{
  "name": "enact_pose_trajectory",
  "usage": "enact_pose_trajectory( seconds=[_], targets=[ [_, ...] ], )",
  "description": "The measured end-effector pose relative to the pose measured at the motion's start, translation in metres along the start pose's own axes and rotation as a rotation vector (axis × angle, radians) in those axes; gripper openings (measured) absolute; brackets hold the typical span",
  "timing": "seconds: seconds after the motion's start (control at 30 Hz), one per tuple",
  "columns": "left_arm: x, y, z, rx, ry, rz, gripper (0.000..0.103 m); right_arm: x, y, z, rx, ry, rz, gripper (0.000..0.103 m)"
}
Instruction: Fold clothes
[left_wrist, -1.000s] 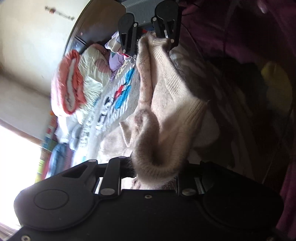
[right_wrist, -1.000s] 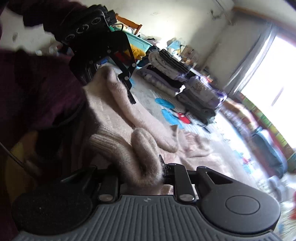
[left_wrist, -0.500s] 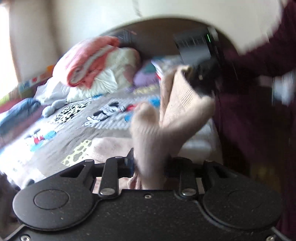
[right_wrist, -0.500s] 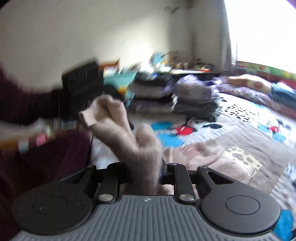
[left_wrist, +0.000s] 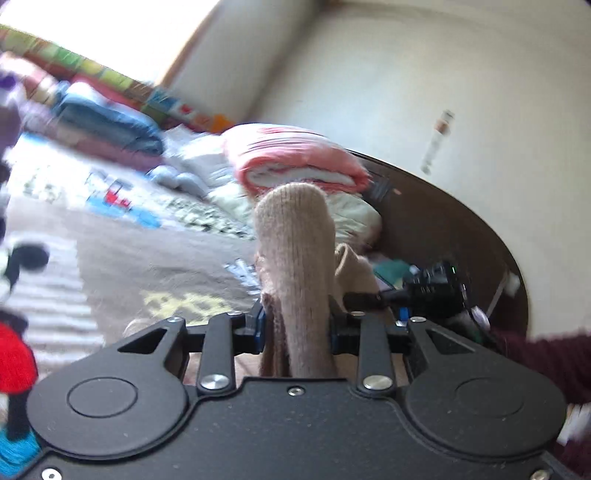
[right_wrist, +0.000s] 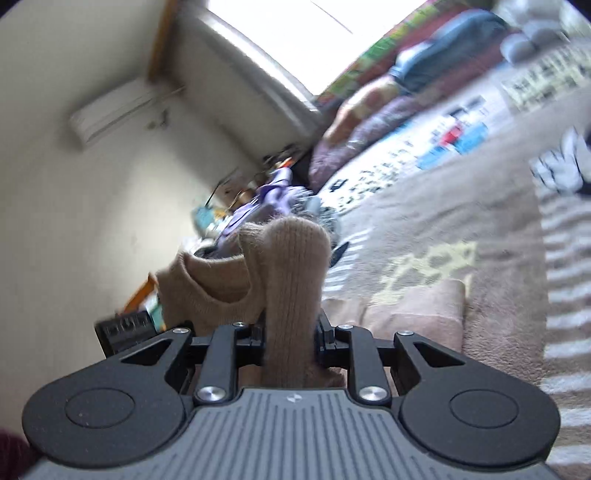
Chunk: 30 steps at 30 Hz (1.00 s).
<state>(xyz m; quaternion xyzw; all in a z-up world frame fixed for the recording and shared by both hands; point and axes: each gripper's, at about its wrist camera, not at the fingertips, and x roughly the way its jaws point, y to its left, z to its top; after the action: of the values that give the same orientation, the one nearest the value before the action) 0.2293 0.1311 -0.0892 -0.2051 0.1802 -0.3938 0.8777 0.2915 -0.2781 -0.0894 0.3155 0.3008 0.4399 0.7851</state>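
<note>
A beige knitted sweater (left_wrist: 295, 258) is held up over the bed by both grippers. My left gripper (left_wrist: 295, 326) is shut on a bunched fold of it that stands up between the jaws. My right gripper (right_wrist: 290, 332) is shut on another fold of the sweater (right_wrist: 291, 280), and the neckline hangs to its left. The right gripper also shows in the left wrist view (left_wrist: 428, 288), out to the right, with the knit stretched toward it. The left gripper shows at the lower left of the right wrist view (right_wrist: 125, 325). More pinkish-beige cloth (right_wrist: 417, 314) lies on the bed below.
The bed has a brown and cartoon-print blanket (right_wrist: 461, 206). A rolled pink and white quilt (left_wrist: 295, 162) and pillows sit by the dark headboard (left_wrist: 443, 221). Folded clothes (right_wrist: 273, 199) are stacked at the far side. Bedding is piled under the window (left_wrist: 103, 122).
Both grippers have swung apart and turned, still shut on the sweater. The knit between them is now stretched out wider, and both views have tilted toward the window side.
</note>
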Motion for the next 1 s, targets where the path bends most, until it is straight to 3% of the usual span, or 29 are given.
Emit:
enact_pose_trajectory(
  seconds=[0.27,0.53,0.7,0.87,1.0],
  targets=[
    [0.014,0.051,-0.010,-0.269,0.021,0.064,0.028,0.041,-0.067,-0.003,0.248,0.001,-0.052,0.024],
    [0.012,0.075,-0.022,-0.428,0.030,0.104,0.028,0.056,-0.079,-0.005,0.255,-0.001,-0.076,0.024],
    [0.017,0.089,-0.025,-0.483,0.056,0.142,0.028,0.062,-0.076,-0.005,0.196,-0.005,-0.130,0.024],
    [0.020,0.090,-0.026,-0.465,0.073,0.194,0.027,0.068,-0.073,-0.006,0.136,-0.009,-0.183,0.027],
    [0.018,0.084,-0.023,-0.419,0.058,0.224,0.029,0.065,-0.066,-0.004,0.086,-0.039,-0.231,0.037]
  ],
)
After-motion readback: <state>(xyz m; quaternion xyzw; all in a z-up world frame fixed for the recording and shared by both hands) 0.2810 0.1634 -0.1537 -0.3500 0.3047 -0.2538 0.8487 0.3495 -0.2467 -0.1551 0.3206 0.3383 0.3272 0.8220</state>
